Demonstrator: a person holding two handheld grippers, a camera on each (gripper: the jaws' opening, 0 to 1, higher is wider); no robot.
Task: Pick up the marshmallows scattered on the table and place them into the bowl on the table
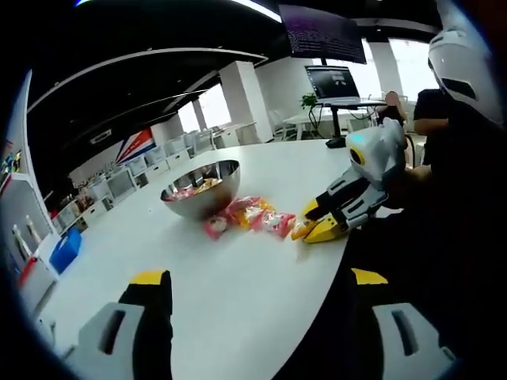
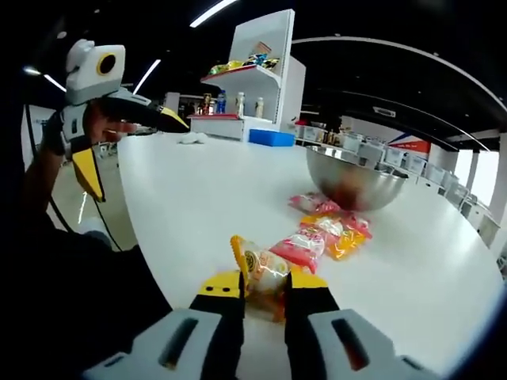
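Holding: my right claw has its jaws closed narrow on one wrapped marshmallow, low over the near edge of the bench; the packet stands up between the yellow tips, its crimped end poking out above them.
Left claw: my left claw hangs with its jaws spread wide and nothing between them; in the right gripper view it is lifted off beyond the bench's left edge.
Pile: the remaining packets lie in a short row on the bench, touching one another, running from my right claw up to the foot of the bowl.
Bowl: the steel bowl sits further in from the near edge, upright, with several packets already inside it, so I judge the job partly done.
Handling: I expect each packet to be very light and soft, a puffy sweet in slick crinkly film. It should squash rather than break, but the film may slide out of a loose pinch.
Where to grip: I would take a packet across its plump middle, as now, not by the thin crimped end.
Risk: dragging neighbours along, since they overlap.
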